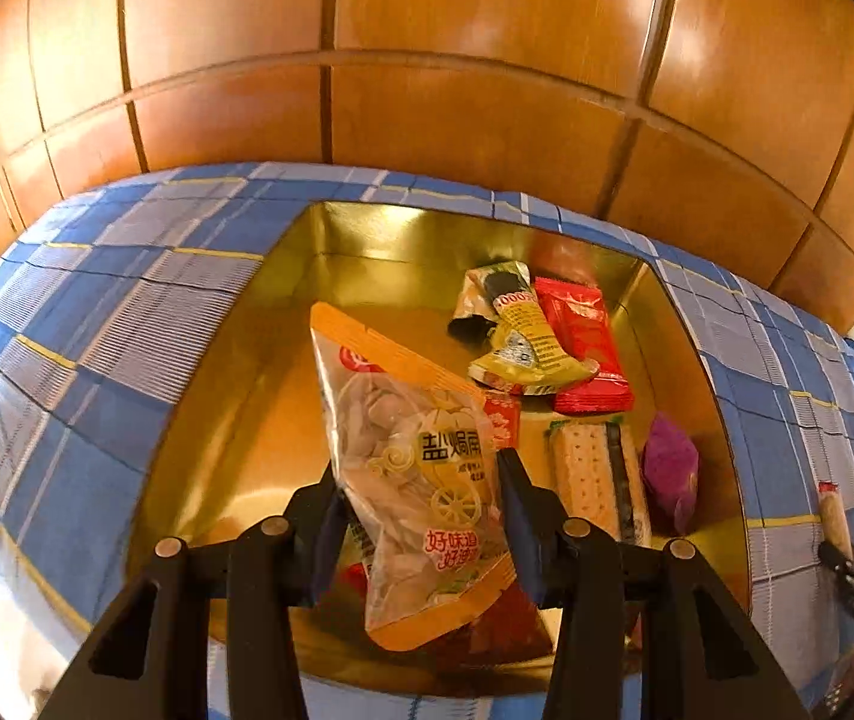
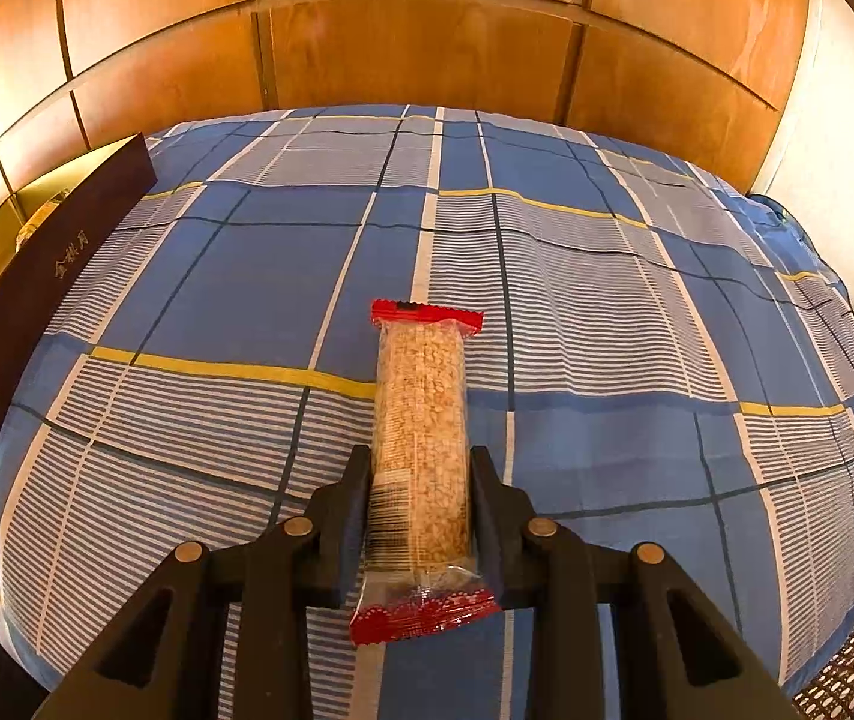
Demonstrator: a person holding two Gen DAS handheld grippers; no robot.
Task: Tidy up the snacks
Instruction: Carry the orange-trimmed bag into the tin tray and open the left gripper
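With several snacks already lying in the gold tin (image 1: 366, 240), the left claw (image 1: 420, 498) hangs over it clamped on an orange-edged pouch (image 1: 408, 468), while the right claw (image 2: 420, 480), clamped on a grain bar (image 2: 420, 420), is over the checked bedsheet (image 2: 607, 300), so both packets apparently remain to be placed.

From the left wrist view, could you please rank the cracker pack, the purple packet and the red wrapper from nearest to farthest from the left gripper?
From the left gripper:
1. Cracker pack, just right of the jaws.
2. Purple packet, farther right by the tin's wall.
3. Red wrapper, toward the tin's back.
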